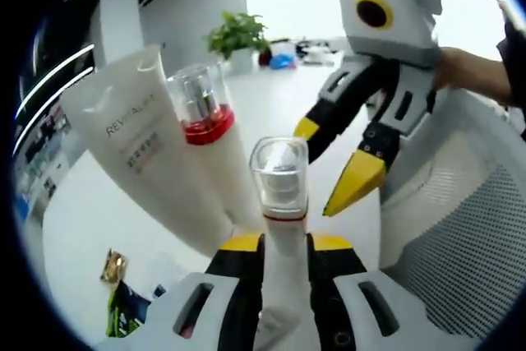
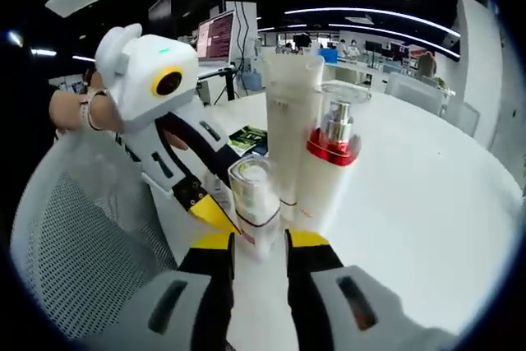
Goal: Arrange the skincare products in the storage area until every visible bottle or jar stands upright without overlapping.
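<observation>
Setting: open office with ceiling light strips; a round white table carries the products.
Basket: white perforated storage basket stands at the table's near edge.
Small bottle: white pump bottle with a clear cap and thin red ring sits upright between the yellow-tipped jaws of the left gripper, which close narrowly on its body.
Right gripper: jaws flank the same bottle; whether they touch it, I cannot tell.
Behind: tall white squeeze tube and white red-collared pump bottle stand touching.
Far: green potted plant.
</observation>
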A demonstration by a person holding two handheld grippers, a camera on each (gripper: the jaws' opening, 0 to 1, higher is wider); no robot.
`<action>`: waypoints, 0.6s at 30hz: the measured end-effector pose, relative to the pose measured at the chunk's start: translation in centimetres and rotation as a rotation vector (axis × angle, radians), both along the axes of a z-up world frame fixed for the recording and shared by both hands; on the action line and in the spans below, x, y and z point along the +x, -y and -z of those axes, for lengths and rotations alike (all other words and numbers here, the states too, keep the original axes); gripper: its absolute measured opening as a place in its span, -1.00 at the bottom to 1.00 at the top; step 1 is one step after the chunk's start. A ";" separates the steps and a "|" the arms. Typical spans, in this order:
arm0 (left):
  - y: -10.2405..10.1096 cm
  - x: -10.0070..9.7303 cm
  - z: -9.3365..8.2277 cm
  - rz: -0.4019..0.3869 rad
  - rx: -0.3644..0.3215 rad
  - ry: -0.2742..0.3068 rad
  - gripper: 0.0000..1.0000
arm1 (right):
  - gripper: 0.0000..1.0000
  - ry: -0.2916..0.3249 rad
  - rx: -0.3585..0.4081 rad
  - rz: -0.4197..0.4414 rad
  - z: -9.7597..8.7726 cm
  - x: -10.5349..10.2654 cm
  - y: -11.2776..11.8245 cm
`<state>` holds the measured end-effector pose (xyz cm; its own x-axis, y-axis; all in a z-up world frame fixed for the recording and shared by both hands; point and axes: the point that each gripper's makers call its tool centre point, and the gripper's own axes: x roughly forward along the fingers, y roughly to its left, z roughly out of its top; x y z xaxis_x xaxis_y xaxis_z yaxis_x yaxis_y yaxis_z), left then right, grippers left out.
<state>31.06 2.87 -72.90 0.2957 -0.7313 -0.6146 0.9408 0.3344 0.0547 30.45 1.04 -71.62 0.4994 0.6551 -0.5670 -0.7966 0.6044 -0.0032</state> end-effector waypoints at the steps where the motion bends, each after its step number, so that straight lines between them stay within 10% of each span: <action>1: 0.0 0.0 0.0 -0.002 0.001 -0.003 -0.69 | -0.57 -0.007 -0.003 -0.001 0.1 0.0 0.0; 18: -0.2 -0.1 0.1 -0.008 0.015 -0.034 -0.79 | -0.74 -0.059 -0.046 -0.017 1.1 0.6 -0.7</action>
